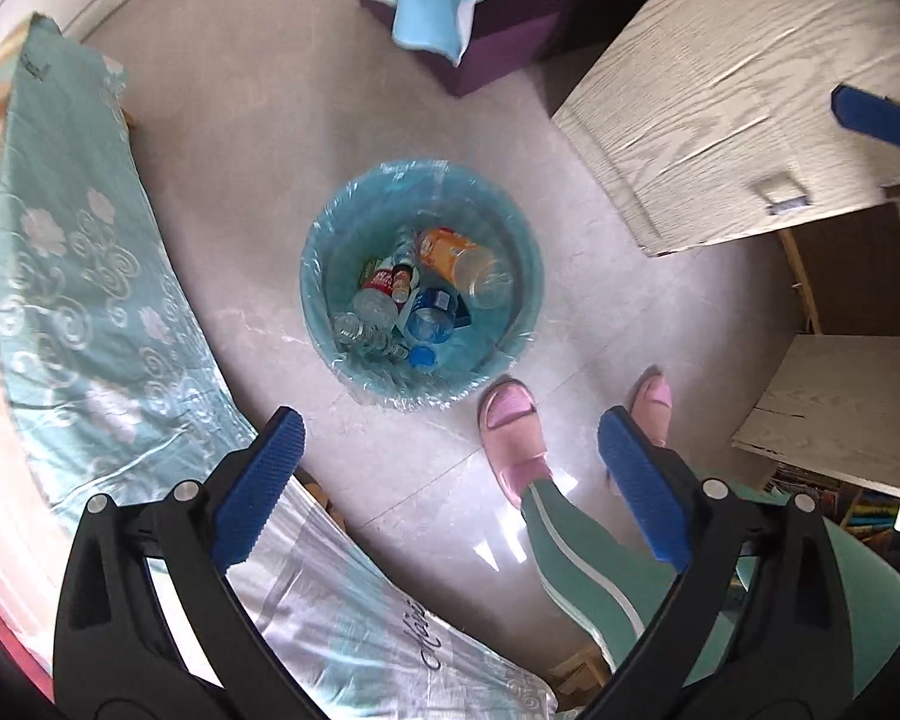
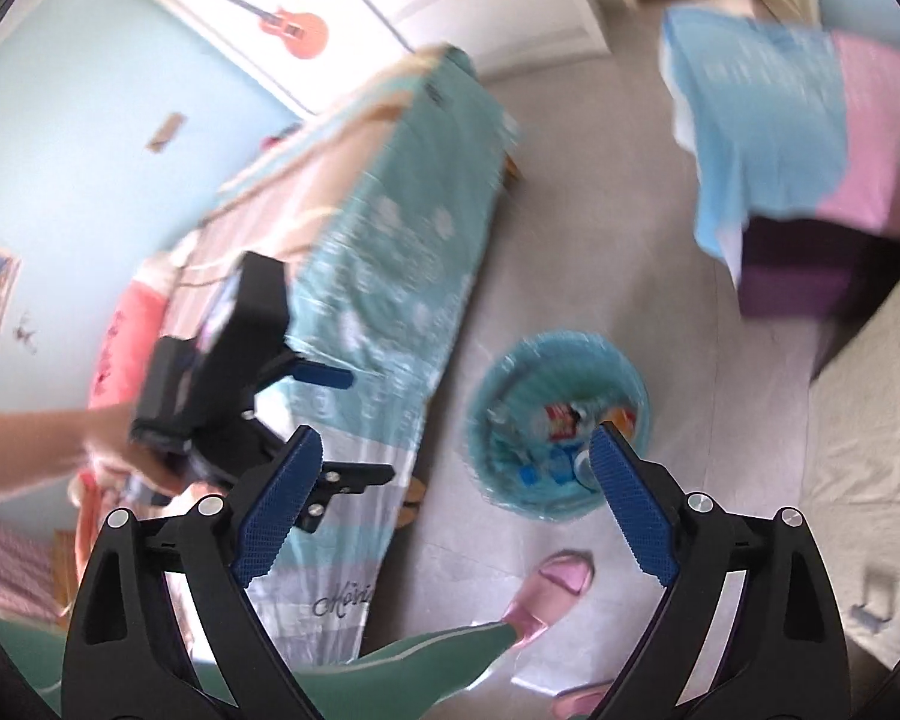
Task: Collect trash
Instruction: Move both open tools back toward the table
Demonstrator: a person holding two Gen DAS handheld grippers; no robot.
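The floor takes up most of the left wrist view, with the bed along one side under a teal cover and a pale counter on the other. Between them, standing on the floor, is the bin, lined with a clear bag. A person's slippered foot is just beside its rim.

Inside the bin lies the trash: an orange bottle, a blue bottle, clear bottles and a red can, all heaped at the bottom.

The left claw points straight down over the floor near the bin, spread wide with nothing between its blue pads. The right claw is tilted down toward the same bin, also spread wide and empty; its view is blurred. The left claw shows there too, held by a hand over the bed's edge.

By my reading, the step in hand is the one just after a drop: both claws are empty above a bin that already holds items. No loose trash shows on the floor, bed or counter here, so the next move likely calls for turning the cameras to scan the room for another piece, then lowering an open claw onto it.
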